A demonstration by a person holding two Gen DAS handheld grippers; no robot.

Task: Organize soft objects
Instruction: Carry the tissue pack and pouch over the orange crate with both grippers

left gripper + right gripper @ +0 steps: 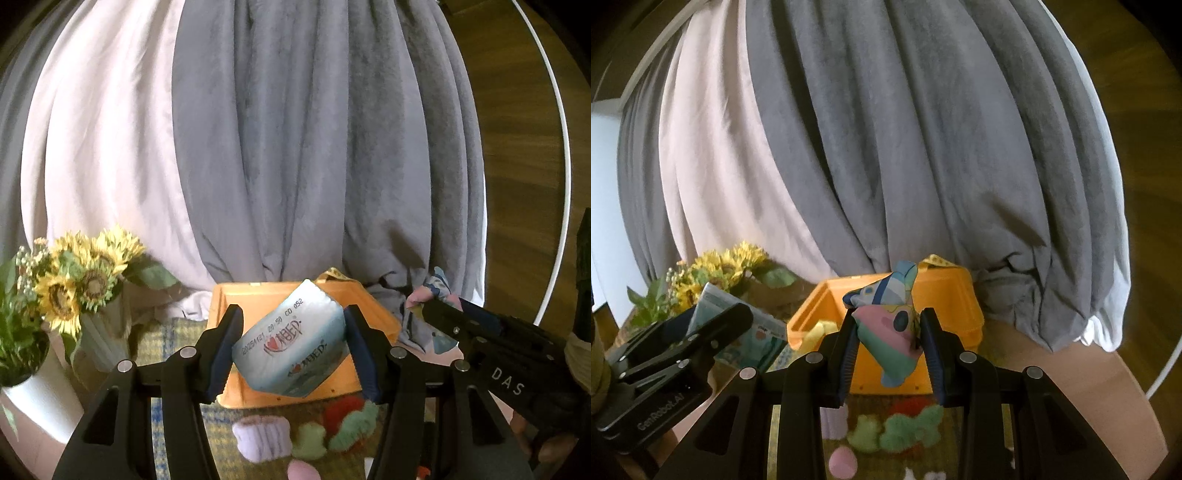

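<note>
Blurred plush toys (314, 432) lie nearest the lens on the mat as the left gripper (291, 350) clamps a tissue pack (291, 347) by its ends, tilted over the orange bin (384, 317); the right gripper (888, 343) pinches a colourful cloth (890, 328), hanging just before the same bin, both loads seemingly bound for it

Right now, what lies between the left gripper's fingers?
In the left wrist view, a tissue pack sits tilted between the left gripper's fingers, held above the orange bin.
</note>
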